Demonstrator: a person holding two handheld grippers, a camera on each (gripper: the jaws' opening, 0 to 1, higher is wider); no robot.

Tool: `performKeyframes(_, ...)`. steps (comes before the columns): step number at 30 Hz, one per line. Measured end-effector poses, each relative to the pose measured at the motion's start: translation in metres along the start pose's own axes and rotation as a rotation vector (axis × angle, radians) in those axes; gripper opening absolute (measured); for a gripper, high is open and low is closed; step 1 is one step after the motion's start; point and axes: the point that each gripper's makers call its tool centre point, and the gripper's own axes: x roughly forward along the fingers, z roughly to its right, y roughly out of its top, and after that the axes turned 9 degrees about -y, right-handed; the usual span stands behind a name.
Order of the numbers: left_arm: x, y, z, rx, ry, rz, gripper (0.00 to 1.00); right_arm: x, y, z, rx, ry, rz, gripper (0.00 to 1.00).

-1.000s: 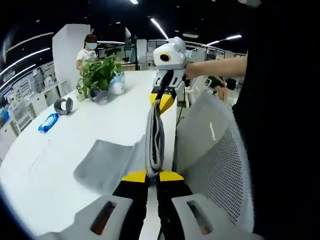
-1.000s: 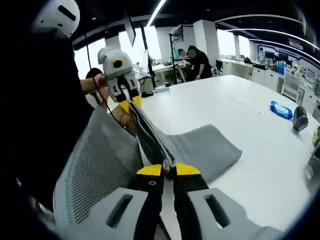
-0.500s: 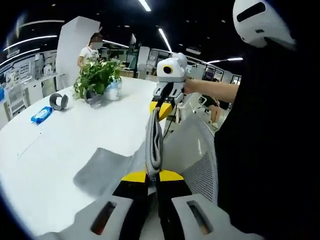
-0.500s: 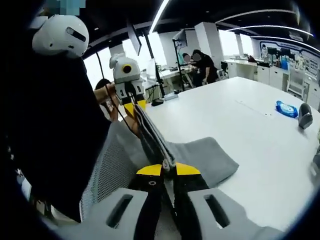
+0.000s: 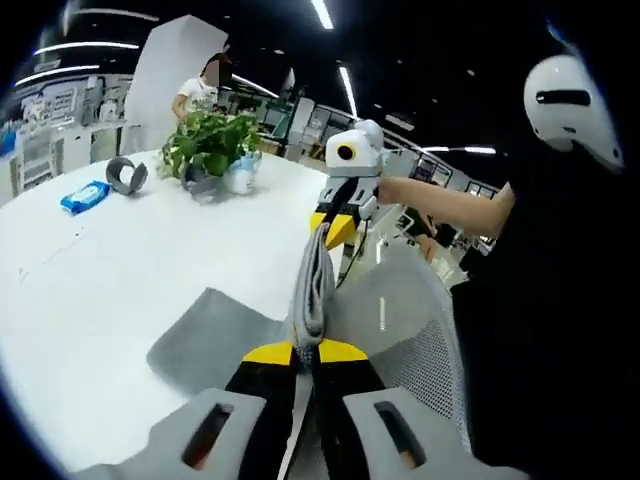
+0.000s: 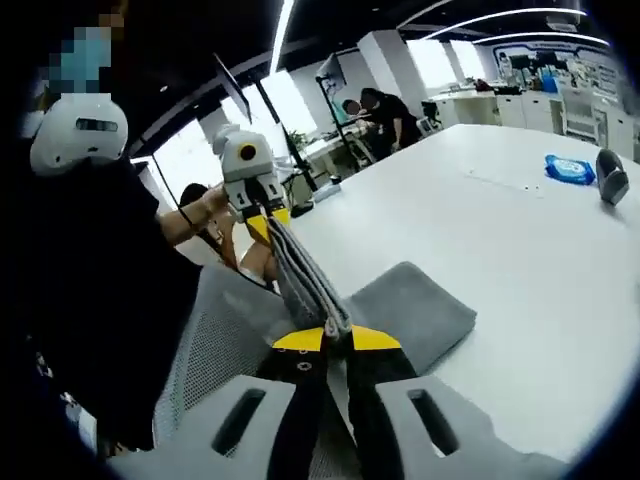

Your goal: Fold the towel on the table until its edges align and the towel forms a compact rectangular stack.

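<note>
Stretching between the two tools, the grey towel [image 5: 312,285] hangs as a taut, bunched band above the near edge of the white bench [image 5: 110,270], while its lower part lies spread flat on the benchtop. In the left gripper view the left tool [image 5: 305,352] is clenched on one end of the band, its yellow tips pressed together around the cloth, and the right tool [image 5: 338,222] shows farther off, held by a person's hand [image 5: 395,188], pinching the other end. In the right gripper view the same scene is mirrored: the right tool [image 6: 336,339] grips the towel [image 6: 410,312] at the bottom of the picture, and the left tool [image 6: 262,215] holds the far end, with a hand [image 6: 208,205] behind it. A mesh-backed chair [image 5: 410,320] stands just beside the bench edge, under the raised band. Far back on the bench sit a potted plant [image 5: 208,148], a blue packet [image 5: 84,196] and a grey roll, perhaps tape [image 5: 125,175], all well apart from the towel. The person's dark clothing fills the side of each view, and other people stand in the office behind.
</note>
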Motion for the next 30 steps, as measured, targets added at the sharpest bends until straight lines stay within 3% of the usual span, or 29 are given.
performKeyframes(6, 0.005, -0.008, -0.036, -0.114, -0.034, 0.03, 0.06, 0.016, -0.001, 0.024, 0.106, 0.051, -0.029, 0.04)
performKeyframes(12, 0.006, -0.011, -0.067, -0.241, -0.044, 0.099, 0.06, 0.032, 0.003, 0.058, 0.311, 0.069, -0.038, 0.04)
performKeyframes(18, 0.011, -0.025, -0.097, -0.291, 0.031, 0.083, 0.06, 0.054, -0.006, 0.082, 0.358, 0.022, -0.081, 0.04)
performKeyframes(26, 0.013, -0.038, -0.135, -0.388, 0.137, 0.14, 0.06, 0.075, -0.015, 0.112, 0.397, -0.092, -0.071, 0.04)
performKeyframes(30, 0.02, -0.052, -0.148, -0.398, 0.204, 0.107, 0.06, 0.083, -0.022, 0.122, 0.393, -0.151, -0.071, 0.05)
